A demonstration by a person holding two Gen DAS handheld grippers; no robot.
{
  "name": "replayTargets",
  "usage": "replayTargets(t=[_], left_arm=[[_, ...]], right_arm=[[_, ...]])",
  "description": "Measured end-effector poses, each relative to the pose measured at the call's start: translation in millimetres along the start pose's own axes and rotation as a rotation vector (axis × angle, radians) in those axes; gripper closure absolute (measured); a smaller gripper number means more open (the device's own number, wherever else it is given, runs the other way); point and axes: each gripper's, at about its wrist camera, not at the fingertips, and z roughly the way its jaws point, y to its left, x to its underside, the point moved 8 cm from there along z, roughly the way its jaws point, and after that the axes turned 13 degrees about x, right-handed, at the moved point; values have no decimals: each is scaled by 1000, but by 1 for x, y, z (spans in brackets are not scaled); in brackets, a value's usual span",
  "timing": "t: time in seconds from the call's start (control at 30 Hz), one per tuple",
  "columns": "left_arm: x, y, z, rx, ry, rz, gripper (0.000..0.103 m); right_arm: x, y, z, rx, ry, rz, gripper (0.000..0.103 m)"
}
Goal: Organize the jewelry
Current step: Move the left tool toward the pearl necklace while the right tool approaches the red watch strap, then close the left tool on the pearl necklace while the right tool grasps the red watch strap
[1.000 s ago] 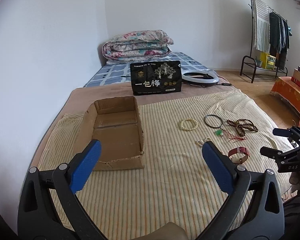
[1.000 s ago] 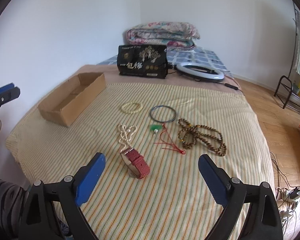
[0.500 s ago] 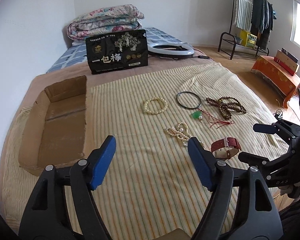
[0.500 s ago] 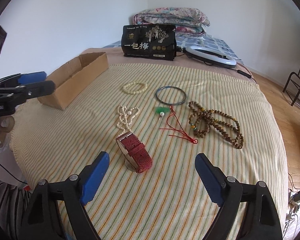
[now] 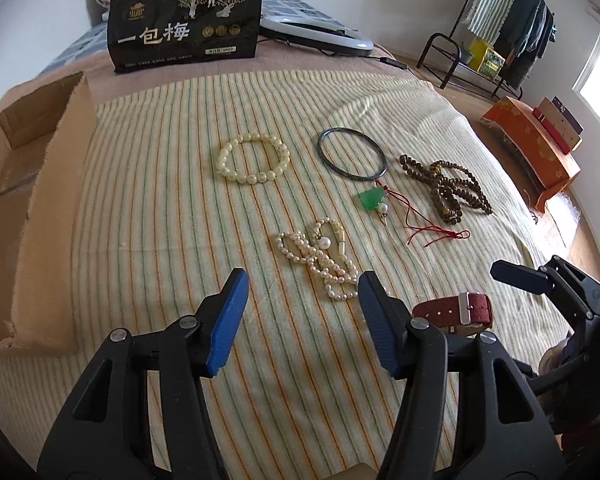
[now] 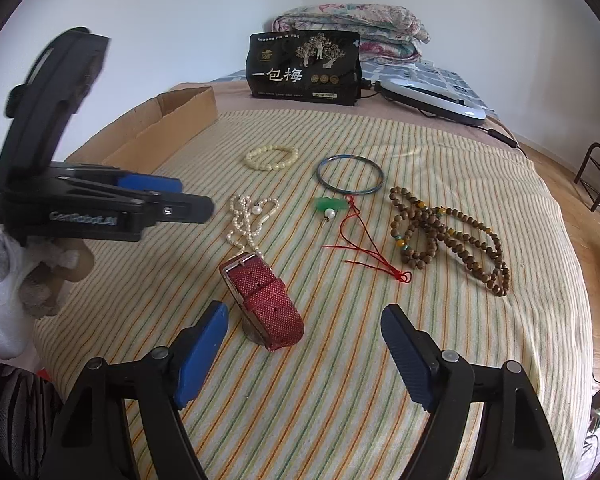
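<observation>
**Over the striped blanket, both tongs close in on the jewelry**

Above the bed (image 5: pixel 148 184), the left tongs (image 5: pixel 300 316) have swung away from the cardboard box (image 5: pixel 48 216) and dropped low toward the pearl necklace (image 5: pixel 320 256), which now lies just ahead of their blue pads. Their jaws are narrowing, about half apart, with nothing between them yet. The right tongs (image 6: pixel 304 348) have sunk a little toward the red watch strap (image 6: pixel 264 300); their jaws are closing too but are fairly wide, and the strap sits just beyond the tips, untouched.

Every piece is still on the blanket: the pale bead bracelet (image 5: pixel 254 158), dark bangle (image 5: pixel 352 154), green pendant on red cord (image 5: pixel 372 200) and brown prayer beads (image 5: pixel 446 188). The box looks empty as far as it shows.

Judging from this, sorting has not begun; each hand seems to be choosing its first pick, pearls left, strap right
</observation>
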Motion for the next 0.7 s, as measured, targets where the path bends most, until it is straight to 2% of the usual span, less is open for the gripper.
replayTargets(t=[0.13, 0.43, 0.63, 0.7], left_arm=[[-2, -2, 12, 20, 19, -22, 44], [-4, -5, 34, 14, 48, -41, 44], [-1, -6, 42, -36, 71, 2, 44], [0, -5, 42, -56, 66, 4, 52]], right_arm=[[-1, 2, 3, -4, -2, -6, 25], [-4, 7, 9, -10, -3, -32, 30], [-4, 8, 11, -8, -2, -36, 30], [-5, 9, 12, -7, -2, -39, 30]])
